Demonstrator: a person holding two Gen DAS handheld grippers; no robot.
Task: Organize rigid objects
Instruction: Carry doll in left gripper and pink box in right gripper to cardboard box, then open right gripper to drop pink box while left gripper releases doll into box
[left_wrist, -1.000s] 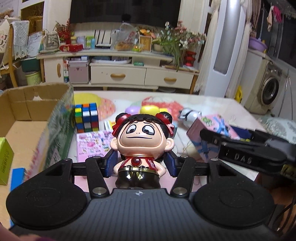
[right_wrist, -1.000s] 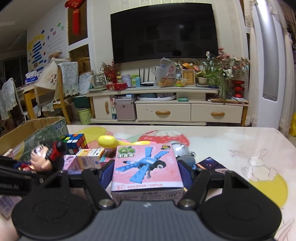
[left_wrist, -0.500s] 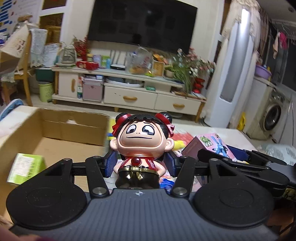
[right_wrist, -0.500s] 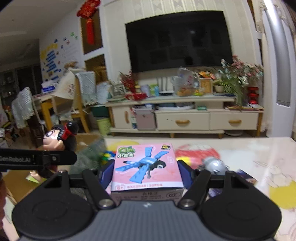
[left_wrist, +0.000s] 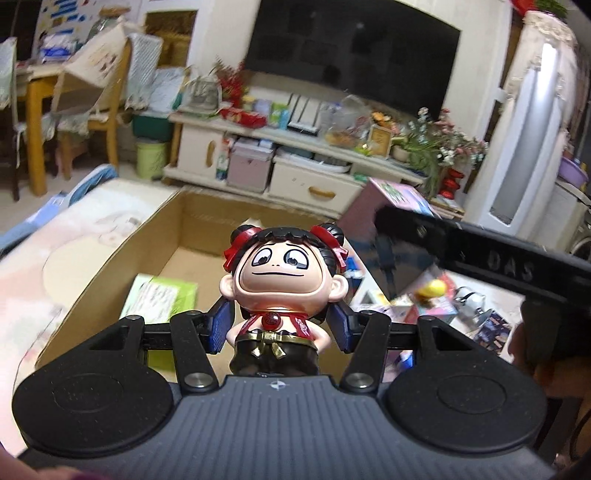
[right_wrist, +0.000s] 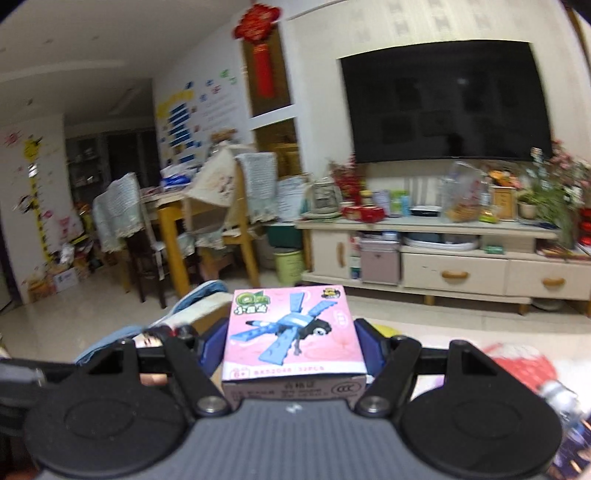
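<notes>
My left gripper (left_wrist: 282, 326) is shut on a doll figurine (left_wrist: 282, 284) with a big head, black hair and red bows, held upright above the open cardboard box (left_wrist: 162, 221). A green box (left_wrist: 159, 299) lies on the carton's floor. My right gripper (right_wrist: 291, 345) is shut on a pink toy box (right_wrist: 293, 332) printed with a blue dragonfly. In the left wrist view, the right gripper (left_wrist: 480, 258) and its pink toy box (left_wrist: 399, 195) hang at the right, over the carton's right side. The doll's head (right_wrist: 151, 338) peeks out at the lower left of the right wrist view.
Small toys and boxes (left_wrist: 436, 295) lie scattered on the table to the right of the carton. A patterned tablecloth (left_wrist: 55, 258) covers the table on the carton's left. Beyond stand a TV cabinet (right_wrist: 443, 258), a chair (left_wrist: 92, 110) and a dining table (right_wrist: 173, 214).
Both grippers moved left and upward with their loads. The doll went from above the table beside the carton to over the carton's inside. The pink box followed toward the carton.
</notes>
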